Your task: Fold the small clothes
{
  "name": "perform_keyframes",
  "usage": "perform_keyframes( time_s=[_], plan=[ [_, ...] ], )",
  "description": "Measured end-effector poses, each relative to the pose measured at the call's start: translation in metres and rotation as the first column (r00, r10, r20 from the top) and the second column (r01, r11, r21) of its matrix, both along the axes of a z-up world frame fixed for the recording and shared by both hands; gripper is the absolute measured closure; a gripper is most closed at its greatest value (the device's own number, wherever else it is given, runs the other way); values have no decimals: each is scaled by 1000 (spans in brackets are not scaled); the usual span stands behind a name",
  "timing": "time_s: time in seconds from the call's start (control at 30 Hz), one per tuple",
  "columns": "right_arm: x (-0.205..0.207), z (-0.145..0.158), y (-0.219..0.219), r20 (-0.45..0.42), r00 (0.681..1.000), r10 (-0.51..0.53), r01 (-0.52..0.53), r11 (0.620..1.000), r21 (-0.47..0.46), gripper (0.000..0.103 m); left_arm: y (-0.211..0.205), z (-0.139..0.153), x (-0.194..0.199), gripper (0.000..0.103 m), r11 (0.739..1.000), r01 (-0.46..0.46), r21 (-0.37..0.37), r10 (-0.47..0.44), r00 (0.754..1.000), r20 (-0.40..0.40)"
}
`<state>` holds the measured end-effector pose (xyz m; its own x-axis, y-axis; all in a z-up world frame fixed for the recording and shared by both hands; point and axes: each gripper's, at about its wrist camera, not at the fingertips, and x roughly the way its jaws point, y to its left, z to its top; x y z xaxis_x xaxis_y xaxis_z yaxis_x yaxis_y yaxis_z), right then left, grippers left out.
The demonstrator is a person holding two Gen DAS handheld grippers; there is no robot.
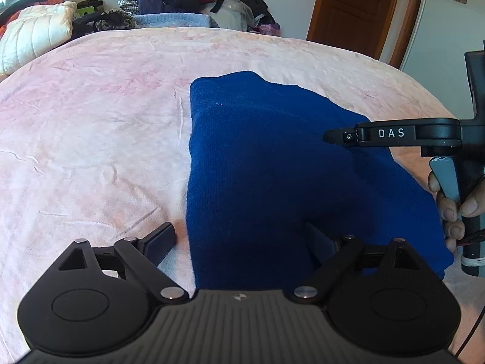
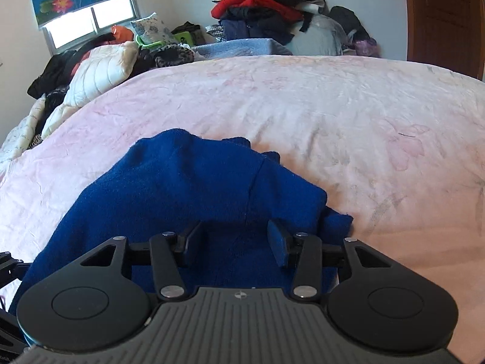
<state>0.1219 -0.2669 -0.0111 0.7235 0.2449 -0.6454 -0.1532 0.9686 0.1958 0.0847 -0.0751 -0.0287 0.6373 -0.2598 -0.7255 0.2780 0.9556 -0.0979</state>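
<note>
Currently your left gripper point(image 1: 239, 242) has its jaws spread wide, one pad over the pink sheet point(image 1: 91, 121) and the other over the blue garment point(image 1: 272, 166); nothing is pinched between them. Your right gripper point(image 2: 239, 242) has its jaws parted about halfway, both pads above the garment point(image 2: 197, 188) with no cloth clamped. Whether either pad touches the fabric cannot be told.

The garment is a deep blue, fuzzy knit, folded into a rough block with one straight left edge. It lies on the sheet near the bed's near edge. The sheet is pale pink, soft and lightly creased.

In the left wrist view, the right gripper's black finger marked DAS point(image 1: 391, 133) reaches over the garment, with your hand point(image 1: 454, 206) on its handle.

Behind the bed note a clothes pile point(image 2: 266, 9), a white quilted pillow point(image 2: 100, 75), a window point(image 2: 91, 21) and a brown door point(image 1: 354, 9).
</note>
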Motion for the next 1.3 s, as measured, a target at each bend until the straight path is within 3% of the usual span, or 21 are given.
perform_keyframes(
  time_s=[0.1,0.17,0.23,0.3,0.4,0.43,0.47,0.53,0.6,0.67,0.7,0.73,0.8,0.83,0.9,0.93,1.0,1.1,1.23,1.3],
  plan=[
    [-6,15,3,-40,998,-45,44,999,-24,57,4,10,-7,10,998,-57,-1,57,998,-10],
    [-31,31,5,14,999,-35,35,999,-9,57,6,24,-27,10,998,-66,-13,67,996,53],
    [-61,40,5,63,998,5,-7,999,34,53,5,34,-51,10,999,-14,-38,19,991,136],
    [-79,38,7,42,998,45,-49,995,86,50,-1,36,-70,10,994,93,-58,-80,978,191],
    [-88,12,10,-45,998,48,-44,994,95,49,-17,12,-69,10,985,170,29,-172,981,93],
    [-93,5,7,-11,999,50,-49,993,104,49,-19,1,-66,9,985,162,62,-166,984,69],
    [-97,1,4,20,998,53,-55,991,124,50,-19,-5,-70,8,982,168,83,-177,978,115],
    [-99,5,3,0,1000,31,-31,988,152,49,-18,-1,-74,9,982,166,84,-175,978,112],
    [-103,17,3,-26,1000,5,-1,987,160,46,-12,12,-78,9,988,151,28,-153,981,122],
    [-115,26,-3,-11,1000,-9,12,970,244,45,-9,24,-83,8,988,155,-10,-151,975,161],
    [-122,26,-9,0,1000,-16,16,955,297,36,-10,27,-84,8,985,171,-16,-166,972,165],
    [-126,23,-11,-12,1000,-19,22,944,328,30,-12,26,-81,8,982,187,-12,-183,971,151],
    [-122,2,-11,-110,994,13,23,947,319,34,-18,9,-70,8,978,207,15,-208,976,62],
    [-125,0,-12,-74,997,24,0,951,310,33,-19,-1,-70,8,977,206,52,-209,975,68],
    [-116,9,-16,-121,992,21,21,942,334,36,-25,-4,-77,8,967,220,127,-234,966,107],
    [-109,18,-21,-125,992,15,33,928,372,36,-25,0,-78,7,970,216,110,-227,968,103],
    [-91,39,-28,-40,999,8,10,912,411,35,-24,10,-77,7,974,220,48,-224,968,111],
    [-38,58,-27,-6,1000,15,-11,900,436,30,-34,14,-65,7,975,212,67,-219,968,125],
    [45,42,-13,-113,993,41,22,862,507,29,-42,4,-55,6,972,207,109,-218,970,103],
    [70,22,-8,-181,983,4,82,881,466,29,-42,-2,-60,5,969,214,124,-228,967,112]
  ],
)
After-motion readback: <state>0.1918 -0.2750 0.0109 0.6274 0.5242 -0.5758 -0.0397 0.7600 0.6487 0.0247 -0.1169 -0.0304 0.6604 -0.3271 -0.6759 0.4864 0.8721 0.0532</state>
